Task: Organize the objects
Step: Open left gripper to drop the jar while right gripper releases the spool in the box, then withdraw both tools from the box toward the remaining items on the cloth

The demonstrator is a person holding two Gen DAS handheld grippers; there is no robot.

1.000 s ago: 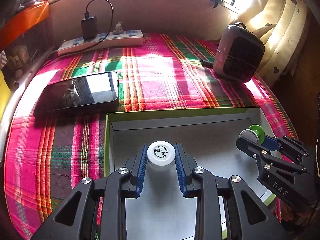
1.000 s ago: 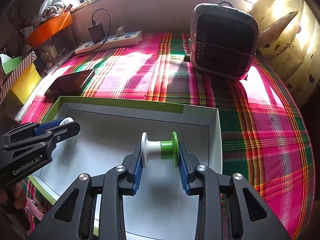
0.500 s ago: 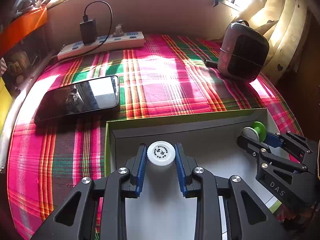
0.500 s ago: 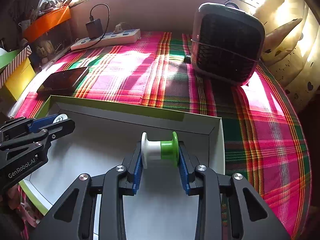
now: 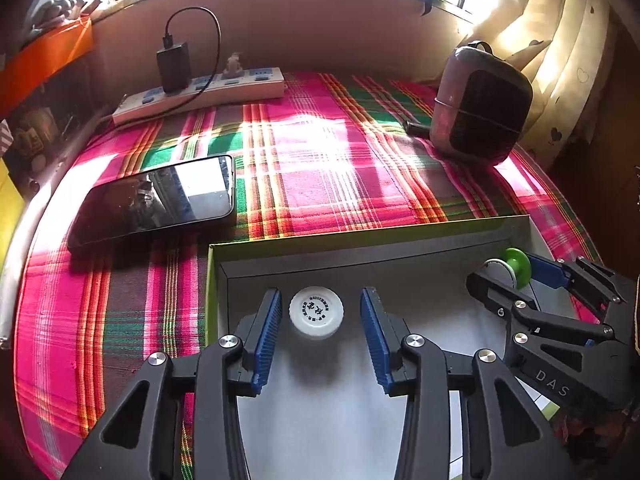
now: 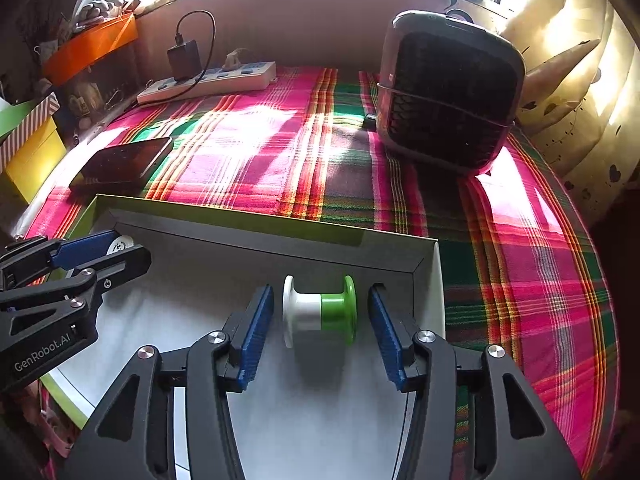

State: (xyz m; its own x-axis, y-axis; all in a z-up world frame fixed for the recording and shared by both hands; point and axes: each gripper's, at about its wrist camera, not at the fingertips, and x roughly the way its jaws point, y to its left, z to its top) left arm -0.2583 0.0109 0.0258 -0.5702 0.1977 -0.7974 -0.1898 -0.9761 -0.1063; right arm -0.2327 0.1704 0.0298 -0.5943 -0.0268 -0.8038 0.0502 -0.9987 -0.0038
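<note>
A shallow green-rimmed box [image 5: 360, 236] with a pale floor lies on the plaid cloth. In its left part rests a white ribbed cap [image 5: 317, 311] with printing on top. My left gripper [image 5: 320, 294] straddles the cap with its jaws opening, and both blue pads [image 5: 266, 332] stand clear of it. In the box's [image 6: 240, 216] right part lies a half white, half green spool [image 6: 320, 312] on its side. My right gripper [image 6: 320, 290] is around the spool with jaws opening and gaps on both sides. Each view shows the other gripper [image 6: 128, 246] [image 5: 506, 270] at its edge.
A black phone [image 5: 156, 200] lies on the cloth left of the box. A white power strip [image 5: 200, 92] with a black charger sits at the back. A small dark heater [image 6: 448, 92] stands back right, curtains [image 5: 560, 40] behind it. Orange and yellow boxes [image 6: 32, 156] line the left.
Both grippers have opened. The left has let go of the white cap and the right has let go of the spool. Both things now rest on the box floor.
</note>
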